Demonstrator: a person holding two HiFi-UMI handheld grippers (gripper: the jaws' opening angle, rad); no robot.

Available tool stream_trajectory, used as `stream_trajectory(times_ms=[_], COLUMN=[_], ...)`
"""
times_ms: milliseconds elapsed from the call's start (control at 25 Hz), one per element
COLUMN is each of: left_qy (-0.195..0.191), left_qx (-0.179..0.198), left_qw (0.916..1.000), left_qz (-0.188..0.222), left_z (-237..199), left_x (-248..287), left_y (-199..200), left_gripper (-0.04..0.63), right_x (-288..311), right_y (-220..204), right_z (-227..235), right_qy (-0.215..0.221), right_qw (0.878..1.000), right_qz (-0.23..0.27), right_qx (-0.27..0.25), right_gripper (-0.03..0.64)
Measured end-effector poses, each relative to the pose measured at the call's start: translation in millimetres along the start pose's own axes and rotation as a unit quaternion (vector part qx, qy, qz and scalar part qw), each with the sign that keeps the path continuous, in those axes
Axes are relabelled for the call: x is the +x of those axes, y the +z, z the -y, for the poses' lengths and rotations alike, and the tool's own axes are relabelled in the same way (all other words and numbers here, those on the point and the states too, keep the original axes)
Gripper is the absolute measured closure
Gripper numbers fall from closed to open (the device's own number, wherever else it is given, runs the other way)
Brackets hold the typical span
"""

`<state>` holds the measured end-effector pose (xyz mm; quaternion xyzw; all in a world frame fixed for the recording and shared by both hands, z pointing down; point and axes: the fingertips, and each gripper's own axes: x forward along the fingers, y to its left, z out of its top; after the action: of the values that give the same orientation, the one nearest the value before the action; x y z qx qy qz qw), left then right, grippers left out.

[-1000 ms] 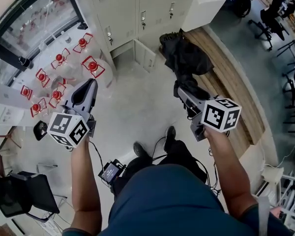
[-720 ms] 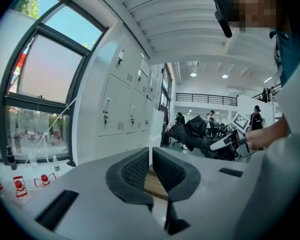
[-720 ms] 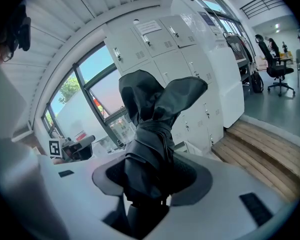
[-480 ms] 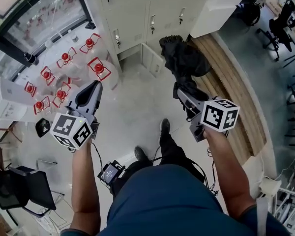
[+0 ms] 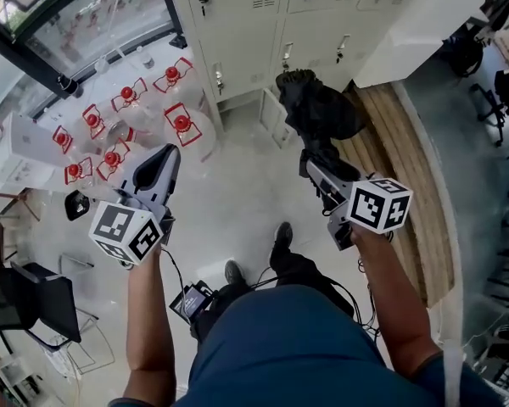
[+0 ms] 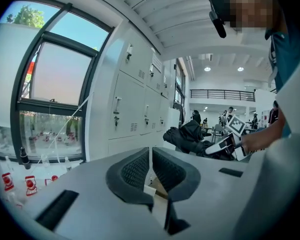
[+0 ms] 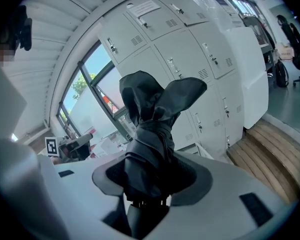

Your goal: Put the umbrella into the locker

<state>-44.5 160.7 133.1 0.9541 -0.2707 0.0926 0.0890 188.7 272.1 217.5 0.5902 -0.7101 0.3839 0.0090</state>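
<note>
A black folded umbrella [image 5: 318,108] sticks out forward from my right gripper [image 5: 314,161], whose jaws are shut on its lower end. In the right gripper view the umbrella [image 7: 152,119] fills the middle, its loose fabric flopping above the pads [image 7: 190,176]. Grey lockers [image 5: 263,24] stand ahead; one low compartment [image 5: 242,113] is open with its door [image 5: 280,125] swung out. My left gripper [image 5: 164,158] hovers over the floor left of the umbrella, its jaws together with nothing between them. The left gripper view shows the umbrella [image 6: 187,136] off to the right.
Several bottles with red labels [image 5: 119,134] stand by the window [image 5: 85,15] at the left. A wooden bench [image 5: 407,168] runs along the right. A black chair [image 5: 25,299] is at lower left. A small device on a cable [image 5: 191,299] hangs by the person's legs.
The person has stepped toward the lockers, and both grippers have moved forward with them. The lockers and the open compartment now sit closer. The umbrella stays in the right gripper.
</note>
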Motion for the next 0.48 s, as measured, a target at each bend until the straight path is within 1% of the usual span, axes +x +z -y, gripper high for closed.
stream_trajectory(times_ms=[240, 480], left_qy=[0.026, 0.050], left_qx=[-0.006, -0.001], left_qw=[0.9996, 0.9986], left_qz=[-0.011, -0.014], left_z=[3, 7], left_x=[34, 58], left_y=[1, 7], left_gripper=[0.560, 0.560], right_x=[21, 34], right_y=[26, 48], right_z=[32, 61], right_qy=[0.023, 0.046], right_qw=[1.000, 0.999], right_qz=[-0.017, -0.029], right_qx=[-0.005, -0.005], right_gripper=[0.397, 0.397])
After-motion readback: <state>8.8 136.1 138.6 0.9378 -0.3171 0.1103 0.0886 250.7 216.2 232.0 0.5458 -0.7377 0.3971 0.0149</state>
